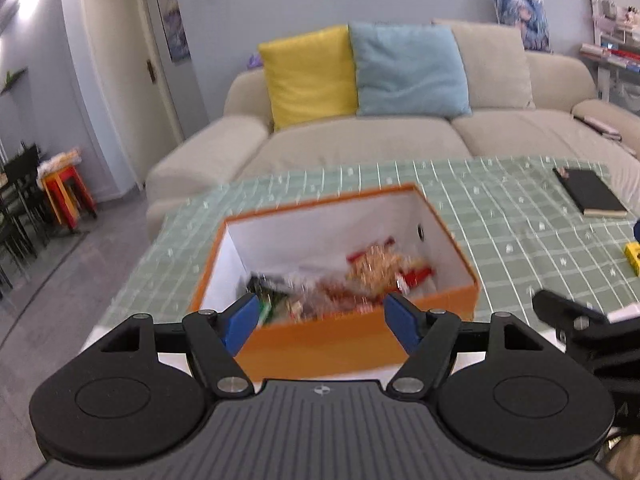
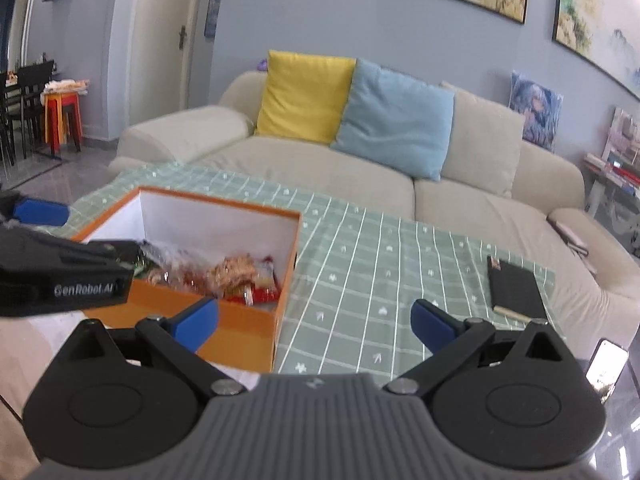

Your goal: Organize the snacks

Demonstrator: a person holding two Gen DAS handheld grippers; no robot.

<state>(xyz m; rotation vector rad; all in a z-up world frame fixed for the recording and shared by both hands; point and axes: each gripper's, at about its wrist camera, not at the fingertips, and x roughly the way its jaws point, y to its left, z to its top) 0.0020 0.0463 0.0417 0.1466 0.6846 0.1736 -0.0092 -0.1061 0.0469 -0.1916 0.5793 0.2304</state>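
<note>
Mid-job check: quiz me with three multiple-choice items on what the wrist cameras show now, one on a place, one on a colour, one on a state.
1. Where are the snack packets?
A. Inside the orange box
B. On the sofa
C. On the black notebook

2. What colour is the cushion next to the light blue cushion?
A. Red
B. Yellow
C. Black

3. How does the left gripper stand?
A. Shut on a packet
B. Shut on the box rim
C. Open, holding nothing

Answers:
1. A, the packets lie piled inside the orange box, between its white walls.
2. B, the yellow cushion leans on the sofa beside the blue one.
3. C, its blue pads sit wide apart with only the box seen between them; the right gripper is open too.
</note>
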